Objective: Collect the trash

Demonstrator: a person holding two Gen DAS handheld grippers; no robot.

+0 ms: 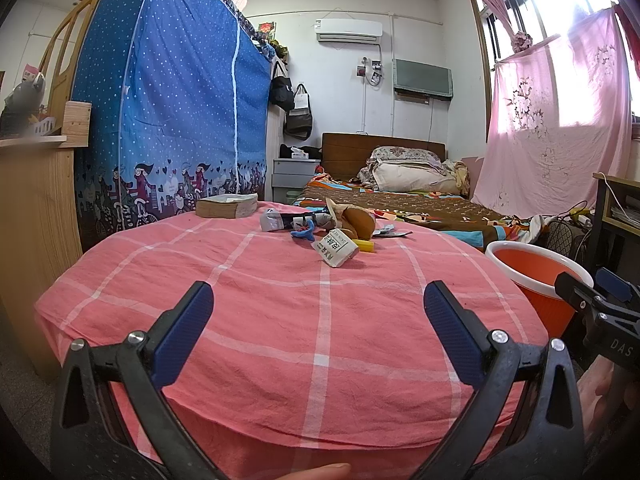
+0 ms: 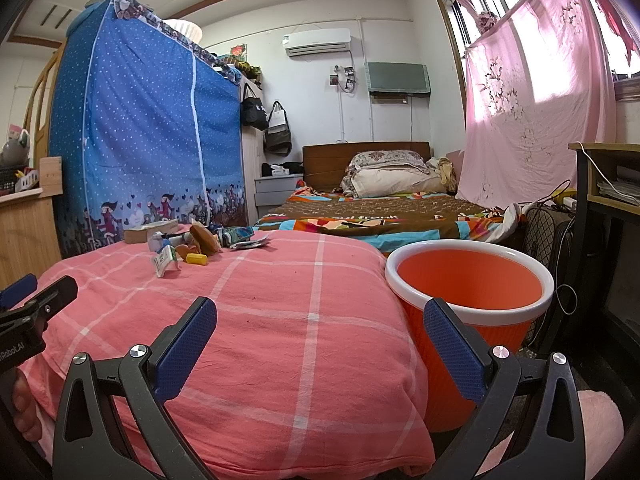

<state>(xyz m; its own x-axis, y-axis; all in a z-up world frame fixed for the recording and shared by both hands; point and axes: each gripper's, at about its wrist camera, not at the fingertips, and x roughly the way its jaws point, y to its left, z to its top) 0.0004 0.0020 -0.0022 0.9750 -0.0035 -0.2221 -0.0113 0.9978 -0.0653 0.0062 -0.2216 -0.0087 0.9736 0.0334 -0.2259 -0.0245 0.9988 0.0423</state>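
1. The landmark is the orange bin [image 2: 468,292], standing on the floor hard against the right edge of the pink checked cushion [image 2: 280,320]. Its mouth is up and, as far as the view reaches inside, nothing lies in it, so collecting seems not yet begun.

2. The trash pile [image 1: 332,232] sits on the cushion top, well away from the bin, toward the far left of it. In it I can tell a white printed carton [image 1: 335,251], a yellow tube-like piece [image 1: 364,245], a brown crumpled wrapper [image 1: 358,222], a blue scrap [image 1: 303,233] and some foil packets.

3. A thick book [image 1: 227,205] lies farther from the bin than the pile; probably not trash.

4. The left gripper [image 1: 319,332] hangs over the cushion's near part, on the far side from the bin, jaws spread wide and holding nothing, aimed at the pile.

5. The right gripper [image 2: 320,340] is just beside the bin, straddling the cushion's edge and the bin's wall, also spread wide and empty.

6. Judgement: both are held wide so either can reach forward and close on a piece; the carton is nearest.
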